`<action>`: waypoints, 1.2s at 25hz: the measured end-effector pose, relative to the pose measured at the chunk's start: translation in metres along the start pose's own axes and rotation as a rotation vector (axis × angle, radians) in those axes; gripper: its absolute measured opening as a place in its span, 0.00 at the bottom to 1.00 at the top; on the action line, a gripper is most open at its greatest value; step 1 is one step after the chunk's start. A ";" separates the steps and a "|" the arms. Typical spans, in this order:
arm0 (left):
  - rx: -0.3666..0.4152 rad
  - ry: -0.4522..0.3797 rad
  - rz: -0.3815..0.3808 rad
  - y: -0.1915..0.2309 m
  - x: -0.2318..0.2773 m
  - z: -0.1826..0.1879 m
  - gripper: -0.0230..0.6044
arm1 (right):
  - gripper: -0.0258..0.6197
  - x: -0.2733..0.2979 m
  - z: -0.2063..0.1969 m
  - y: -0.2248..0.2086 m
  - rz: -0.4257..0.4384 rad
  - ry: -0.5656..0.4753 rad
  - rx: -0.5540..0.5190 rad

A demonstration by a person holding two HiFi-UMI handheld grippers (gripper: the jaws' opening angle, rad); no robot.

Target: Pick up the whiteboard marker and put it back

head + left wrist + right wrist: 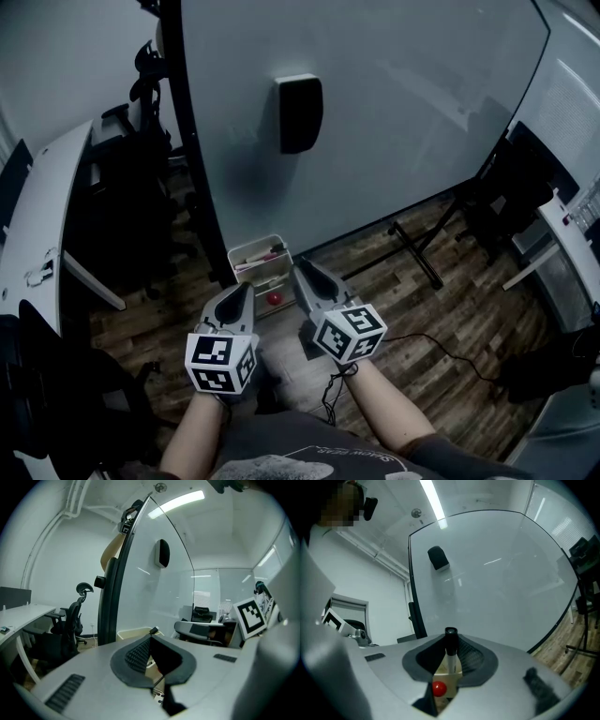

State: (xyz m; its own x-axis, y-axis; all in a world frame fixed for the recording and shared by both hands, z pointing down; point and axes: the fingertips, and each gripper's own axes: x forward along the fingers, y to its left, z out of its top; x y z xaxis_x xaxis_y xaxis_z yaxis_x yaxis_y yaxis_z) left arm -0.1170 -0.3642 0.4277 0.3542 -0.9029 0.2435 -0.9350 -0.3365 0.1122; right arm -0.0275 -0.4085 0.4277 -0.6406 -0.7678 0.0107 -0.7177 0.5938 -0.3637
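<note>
Right gripper view showed the right gripper (451, 642) with its jaws partly closed on the whiteboard marker (451, 657). The marker stood upright between the pads, black cap up and pale barrel running down out of the grip. Through the gap beneath it lay the cream box (246, 253) and a red ball (438, 688). In the head view the box sat on the wooden floor (422, 328) at the whiteboard's (375, 112) lower left corner, just beside the dark post. The ball lay at the box's near end and other pens along its far side.

The left gripper (150, 640) hovered beside the right one. Its jaw tips met on nothing, and it looked to have no part in this step.

The step in hand was probably the return to the box. Done well, the grip would hold until the barrel's lower end sat inside the walls. The marker would best be laid along the box's length, toward the far side and clear of the ball. The jaws would best part only once it was low, because a marker dropped upright could tip over the rim.
</note>
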 end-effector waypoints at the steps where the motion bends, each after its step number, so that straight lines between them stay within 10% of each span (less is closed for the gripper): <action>1: 0.001 0.002 0.000 0.000 0.000 -0.001 0.06 | 0.17 0.000 -0.003 0.000 0.001 0.007 -0.006; 30: 0.014 -0.026 -0.012 -0.052 -0.053 -0.008 0.06 | 0.21 -0.079 0.003 0.016 -0.055 -0.006 -0.056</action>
State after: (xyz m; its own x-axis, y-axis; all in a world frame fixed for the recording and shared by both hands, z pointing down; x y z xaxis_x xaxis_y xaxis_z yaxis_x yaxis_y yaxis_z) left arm -0.0867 -0.2965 0.4165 0.3651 -0.9054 0.2166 -0.9308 -0.3510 0.1019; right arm 0.0127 -0.3394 0.4184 -0.5983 -0.8009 0.0236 -0.7661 0.5631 -0.3099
